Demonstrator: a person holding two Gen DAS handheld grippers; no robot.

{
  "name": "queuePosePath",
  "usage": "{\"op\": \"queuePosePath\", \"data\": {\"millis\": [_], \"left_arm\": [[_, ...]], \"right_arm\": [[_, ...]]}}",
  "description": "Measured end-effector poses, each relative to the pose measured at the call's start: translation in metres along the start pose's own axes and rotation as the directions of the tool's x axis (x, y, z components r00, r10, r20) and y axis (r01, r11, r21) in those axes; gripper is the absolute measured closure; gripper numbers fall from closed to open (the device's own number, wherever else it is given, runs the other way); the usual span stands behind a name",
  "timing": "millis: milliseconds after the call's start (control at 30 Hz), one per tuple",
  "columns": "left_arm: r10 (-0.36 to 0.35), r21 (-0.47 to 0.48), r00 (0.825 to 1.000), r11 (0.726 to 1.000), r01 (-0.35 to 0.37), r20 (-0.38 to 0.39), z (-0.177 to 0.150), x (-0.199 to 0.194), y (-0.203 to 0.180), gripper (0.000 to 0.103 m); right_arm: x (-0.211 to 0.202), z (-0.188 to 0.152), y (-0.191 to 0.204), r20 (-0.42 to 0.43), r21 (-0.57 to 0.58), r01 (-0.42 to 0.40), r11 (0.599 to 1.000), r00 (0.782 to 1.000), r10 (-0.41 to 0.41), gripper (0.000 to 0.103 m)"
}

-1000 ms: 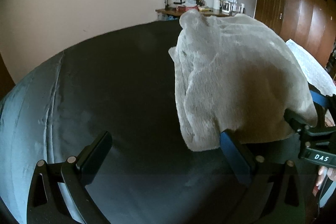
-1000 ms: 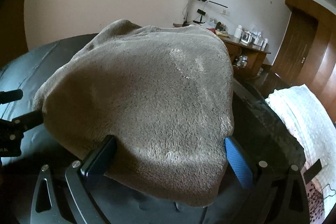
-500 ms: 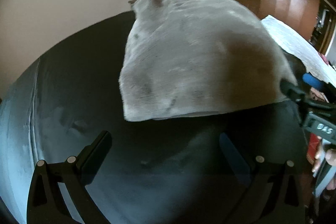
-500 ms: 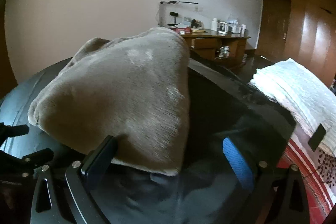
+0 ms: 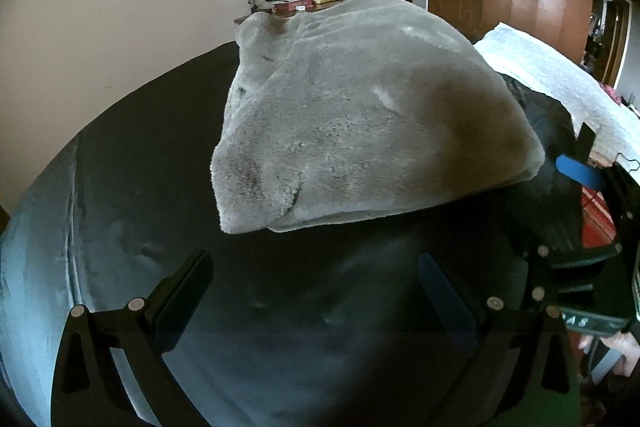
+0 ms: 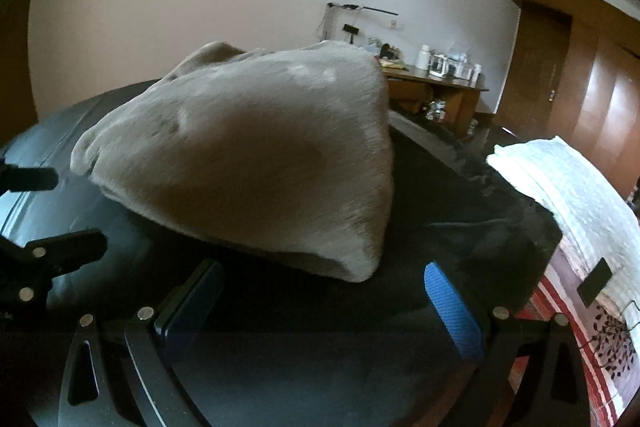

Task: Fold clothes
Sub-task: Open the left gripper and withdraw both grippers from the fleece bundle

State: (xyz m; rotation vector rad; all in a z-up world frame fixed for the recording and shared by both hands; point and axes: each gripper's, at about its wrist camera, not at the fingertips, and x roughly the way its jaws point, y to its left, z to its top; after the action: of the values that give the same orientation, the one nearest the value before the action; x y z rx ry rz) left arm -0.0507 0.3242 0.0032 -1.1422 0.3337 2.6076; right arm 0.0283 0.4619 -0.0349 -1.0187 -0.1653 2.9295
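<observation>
**Fleece let go, lying folded**

On the dark bed [image 5: 120, 187] the grey fleece garment [image 5: 360, 115] lies as a thick folded bundle — a second ago it was draped over both tools; now both have backed off. That suggests this fold is laid. Left gripper [image 5: 312, 291] and right gripper [image 6: 320, 303] show fingers spread, empty. Hidden: the bundle's far side and underlayers — sleeves can't be made out.

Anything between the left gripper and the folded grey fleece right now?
Nothing: only bare dark sofa surface between the open left gripper and the grey fleece, shown in the left wrist view.
</observation>
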Motion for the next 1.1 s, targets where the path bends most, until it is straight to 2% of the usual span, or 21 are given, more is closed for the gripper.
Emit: {"op": "queuePosePath", "data": {"millis": [367,700,1100], "left_arm": [[0.025,0.012,0.999,1.000,-0.025,0.019,-0.002,-0.002,0.000,0.000],[0.076,0.069,0.992,0.994,-0.083,0.098,-0.004,-0.012,-0.009,0.000],[0.078,0.028,0.992,0.996,-0.081,0.098,-0.003,-0.014,0.001,0.000]], "right_arm": [[0.010,-0.008,0.006,-0.036,0.061,-0.043,0.997,0.998,0.045,0.001],[0.008,-0.013,0.010,-0.009,0.068,-0.043,0.997,0.999,0.043,0.001],[0.006,-0.017,0.012,0.025,0.075,-0.033,0.997,0.999,0.031,0.001]]}}
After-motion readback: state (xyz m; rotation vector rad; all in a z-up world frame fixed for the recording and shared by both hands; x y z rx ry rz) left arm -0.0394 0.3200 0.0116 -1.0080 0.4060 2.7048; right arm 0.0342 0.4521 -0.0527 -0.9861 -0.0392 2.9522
